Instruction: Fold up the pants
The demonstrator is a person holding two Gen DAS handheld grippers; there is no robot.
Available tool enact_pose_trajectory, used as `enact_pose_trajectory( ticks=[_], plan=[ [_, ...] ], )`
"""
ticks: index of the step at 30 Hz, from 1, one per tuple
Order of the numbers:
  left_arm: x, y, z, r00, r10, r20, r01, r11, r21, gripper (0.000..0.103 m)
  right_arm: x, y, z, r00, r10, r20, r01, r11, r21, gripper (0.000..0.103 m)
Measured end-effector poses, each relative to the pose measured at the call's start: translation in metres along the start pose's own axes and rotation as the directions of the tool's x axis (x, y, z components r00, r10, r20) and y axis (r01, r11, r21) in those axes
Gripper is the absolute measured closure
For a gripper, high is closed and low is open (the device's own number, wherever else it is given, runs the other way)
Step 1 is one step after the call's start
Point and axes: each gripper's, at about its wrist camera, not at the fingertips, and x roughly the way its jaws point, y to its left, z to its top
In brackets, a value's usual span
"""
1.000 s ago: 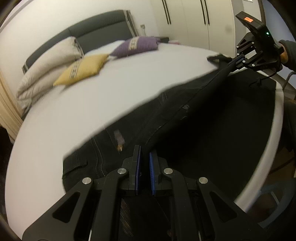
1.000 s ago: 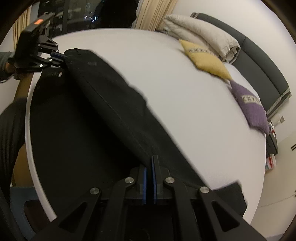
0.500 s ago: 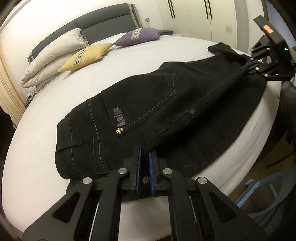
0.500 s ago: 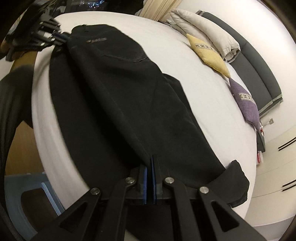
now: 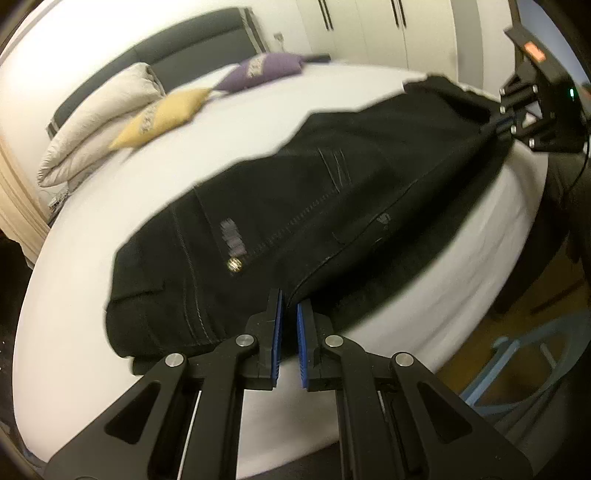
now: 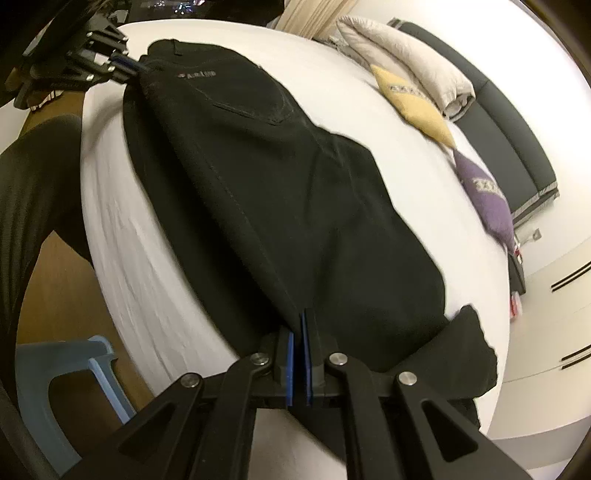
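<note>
Black pants [image 5: 314, 206] lie lengthwise along the near edge of the white bed [image 5: 92, 302], back pocket and a metal rivet facing up. My left gripper [image 5: 288, 306] is shut on the waist-end edge of the pants. At the far end of the left wrist view, my right gripper [image 5: 496, 123] pinches the leg end. In the right wrist view the pants [image 6: 280, 192] stretch away from my right gripper [image 6: 300, 325], which is shut on the cloth near the hems. The left gripper [image 6: 129, 66] grips the waistband at the top left there.
A yellow cushion [image 5: 162, 118], a purple cushion [image 5: 258, 70] and a folded grey duvet [image 5: 96, 125] sit by the dark headboard. A blue plastic stool [image 6: 70, 373] stands on the wooden floor beside the bed. A person's dark-clad leg [image 6: 33, 177] is at the left. White wardrobes [image 5: 388, 29] stand behind.
Both grippers have come down and carried the pants onto the bed. The cloth, held taut in the air a second ago, now lies spread flat along the mattress edge.
</note>
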Motion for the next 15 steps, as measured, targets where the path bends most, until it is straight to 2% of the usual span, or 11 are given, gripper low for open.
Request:
enact_pose_trajectory(
  ticks=[4, 7, 11, 15],
  plan=[
    [0.004, -0.001, 0.001, 1.0, -0.007, -0.007, 0.007, 1.0, -0.014, 0.097, 0.01, 0.009, -0.004, 1.0, -0.016, -0.025, 0.015, 0.999, -0.047, 0.098],
    [0.001, -0.002, 0.0, 1.0, -0.008, -0.006, 0.008, 1.0, 0.004, 0.097, 0.008, 0.005, -0.005, 1.0, -0.004, -0.013, 0.004, 1.0, -0.006, 0.098],
    [0.01, -0.006, -0.004, 1.0, -0.009, -0.028, 0.01, 1.0, 0.025, 0.097, 0.014, 0.016, -0.008, 1.0, -0.016, -0.02, 0.015, 1.0, -0.018, 0.098],
    [0.024, -0.006, -0.003, 0.999, -0.003, -0.046, 0.002, 1.0, -0.005, 0.093, 0.024, 0.021, -0.011, 0.999, -0.052, -0.008, 0.052, 0.998, -0.019, 0.098]
  ],
)
